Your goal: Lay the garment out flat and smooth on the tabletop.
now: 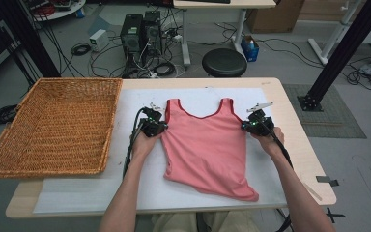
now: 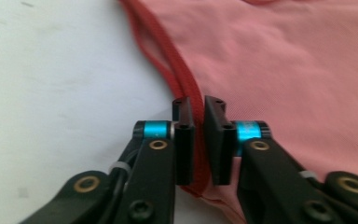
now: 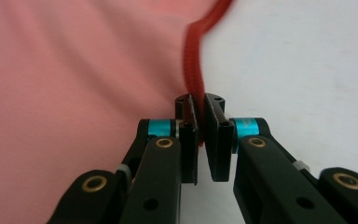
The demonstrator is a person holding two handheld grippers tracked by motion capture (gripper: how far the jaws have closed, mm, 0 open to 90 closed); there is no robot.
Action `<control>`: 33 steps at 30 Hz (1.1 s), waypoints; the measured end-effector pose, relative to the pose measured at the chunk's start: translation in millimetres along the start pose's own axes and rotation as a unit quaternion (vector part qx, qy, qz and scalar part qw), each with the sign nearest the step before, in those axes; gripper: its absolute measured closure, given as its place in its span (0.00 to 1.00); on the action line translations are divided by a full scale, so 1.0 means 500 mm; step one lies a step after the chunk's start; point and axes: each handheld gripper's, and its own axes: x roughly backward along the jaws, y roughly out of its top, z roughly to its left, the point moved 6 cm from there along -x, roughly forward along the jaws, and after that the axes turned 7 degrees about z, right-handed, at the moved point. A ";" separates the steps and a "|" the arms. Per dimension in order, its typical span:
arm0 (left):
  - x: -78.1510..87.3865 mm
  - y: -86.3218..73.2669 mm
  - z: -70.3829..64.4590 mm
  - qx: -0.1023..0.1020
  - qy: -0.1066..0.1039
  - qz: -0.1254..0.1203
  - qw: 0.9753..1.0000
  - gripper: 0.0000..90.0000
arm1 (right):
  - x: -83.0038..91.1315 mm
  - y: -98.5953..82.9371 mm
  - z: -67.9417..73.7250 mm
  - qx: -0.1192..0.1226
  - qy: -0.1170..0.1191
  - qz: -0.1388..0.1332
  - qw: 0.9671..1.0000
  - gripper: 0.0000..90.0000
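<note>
High view: pink sleeveless cotton top [image 1: 207,145] flat on table; left gripper [image 1: 157,126] and right gripper [image 1: 249,125] each pinch an armhole seam. Next, likely fold or lift evenly.

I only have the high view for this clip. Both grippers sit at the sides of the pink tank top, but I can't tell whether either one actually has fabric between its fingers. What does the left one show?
Observer: In the left gripper view, the left gripper is shut on the pink tank top's red ribbed armhole edge.
Operator: And the right?
Observer: The right gripper pinches the same kind of red edge, which runs up from between its fingers.
Operator: Is the cloth lifted there?
Observer: It ripples beside the right fingers; I cannot tell if it is off the white mat.
</note>
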 end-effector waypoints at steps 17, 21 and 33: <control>0.085 -0.075 -0.082 -0.031 -0.064 0.008 0.997 0.55 | 0.098 -0.098 0.067 -0.022 0.046 -0.033 0.998 0.55; 0.072 -0.100 -0.114 -0.048 -0.072 0.018 0.996 0.55 | 0.102 -0.129 0.127 0.006 0.068 -0.022 0.997 0.55; 0.061 -0.048 -0.081 -0.036 -0.029 -0.040 0.998 0.94 | 0.090 -0.089 0.116 0.016 0.033 -0.077 0.996 1.00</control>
